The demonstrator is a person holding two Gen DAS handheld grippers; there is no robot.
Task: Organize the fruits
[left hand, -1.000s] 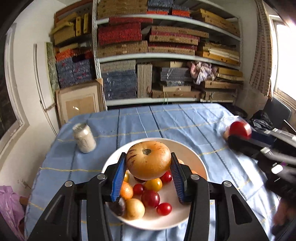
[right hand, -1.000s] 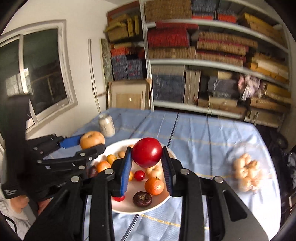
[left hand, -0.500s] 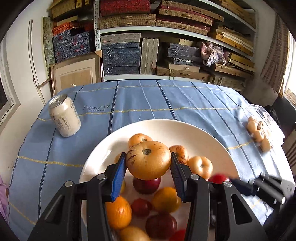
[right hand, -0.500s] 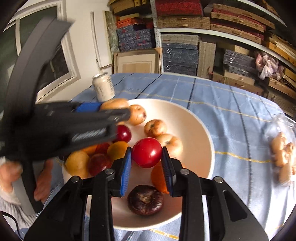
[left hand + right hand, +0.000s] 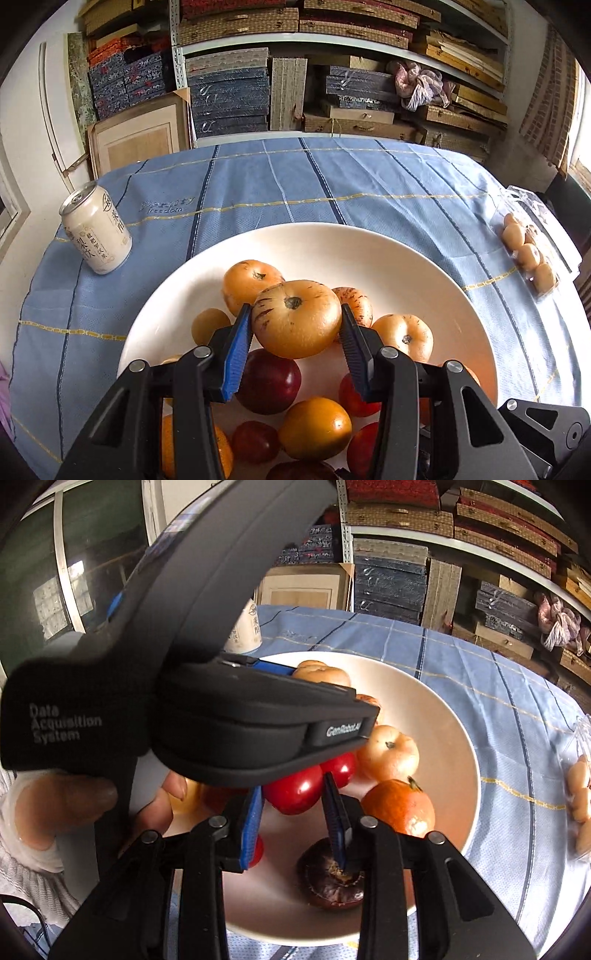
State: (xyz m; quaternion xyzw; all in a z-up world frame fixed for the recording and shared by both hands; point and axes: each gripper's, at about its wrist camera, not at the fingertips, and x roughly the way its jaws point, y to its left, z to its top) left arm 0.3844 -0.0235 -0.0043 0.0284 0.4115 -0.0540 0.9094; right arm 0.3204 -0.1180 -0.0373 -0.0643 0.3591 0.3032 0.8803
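Over the white plate point(image 5: 424, 258), a speckled orange fruit point(image 5: 296, 319) is clamped by the left gripper point(image 5: 295, 334) and a red fruit point(image 5: 293, 789) by the right gripper point(image 5: 293, 805).

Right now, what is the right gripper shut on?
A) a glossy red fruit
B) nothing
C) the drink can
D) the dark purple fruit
A: in the right wrist view the right gripper has its blue pads pressed on either side of a glossy red fruit, above the white plate.
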